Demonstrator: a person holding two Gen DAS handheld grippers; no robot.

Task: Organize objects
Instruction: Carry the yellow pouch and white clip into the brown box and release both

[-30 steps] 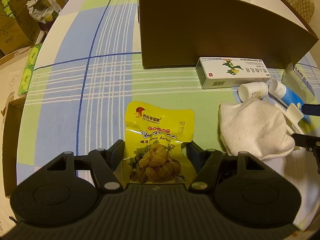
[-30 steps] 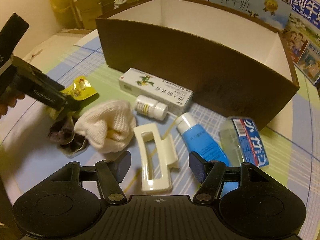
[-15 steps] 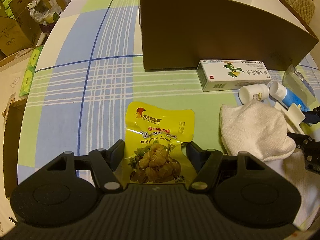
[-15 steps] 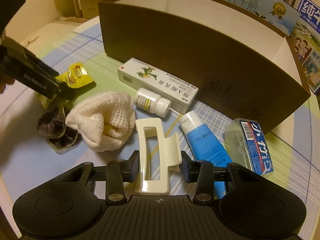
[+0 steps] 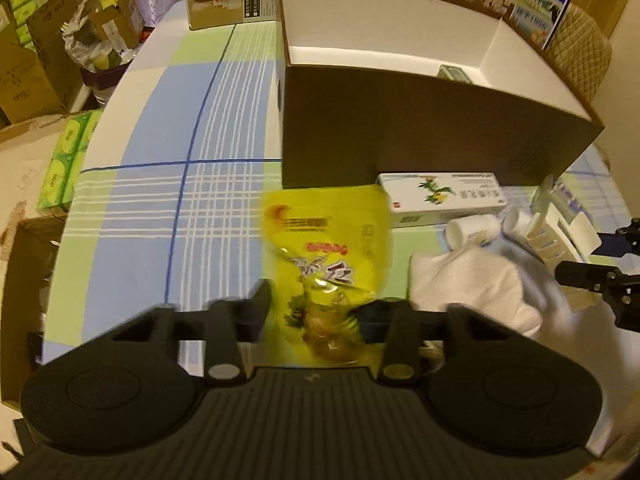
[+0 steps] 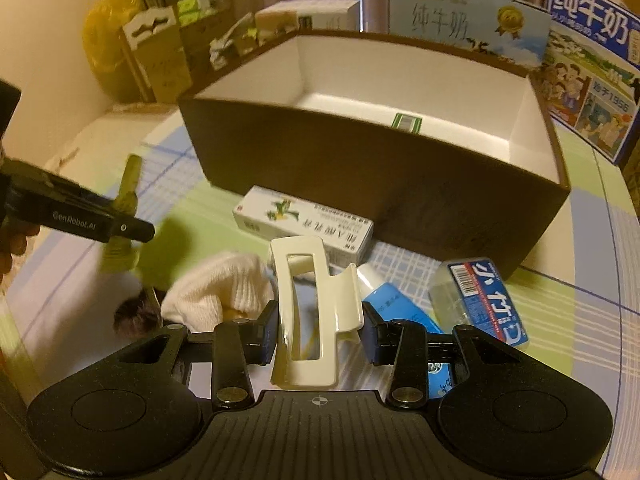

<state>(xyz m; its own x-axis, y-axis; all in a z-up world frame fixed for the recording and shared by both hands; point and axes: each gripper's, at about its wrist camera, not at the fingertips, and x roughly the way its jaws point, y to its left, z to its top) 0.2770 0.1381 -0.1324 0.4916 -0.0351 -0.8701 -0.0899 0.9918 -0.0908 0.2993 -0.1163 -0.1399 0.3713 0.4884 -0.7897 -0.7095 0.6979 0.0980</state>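
Dim warm yellowish indoor light, soft shadows, strong fisheye curvature at edges, motion blur throughout

table (image 5: 152,128) | checked cloth | on it: brown box (image 5: 420,132), carton (image 5: 444,200), possibly towel (image 5: 468,288)

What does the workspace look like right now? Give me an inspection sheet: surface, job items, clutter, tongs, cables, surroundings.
Surface: plaid tablecloth, blue, green and white.
Job's things: brown box, open, one small green item inside; yellow snack pouch lifted in the left tongs; cream hair claw clamped in the right tongs.
Clutter: medicine carton, white bottle, blue tube, clear case, white cloth, all in front of the box.
Grippers: both tongs shut on their items.
Cables: nothing seen.
Surroundings: milk cartons behind the box; cardboard boxes beside the table.
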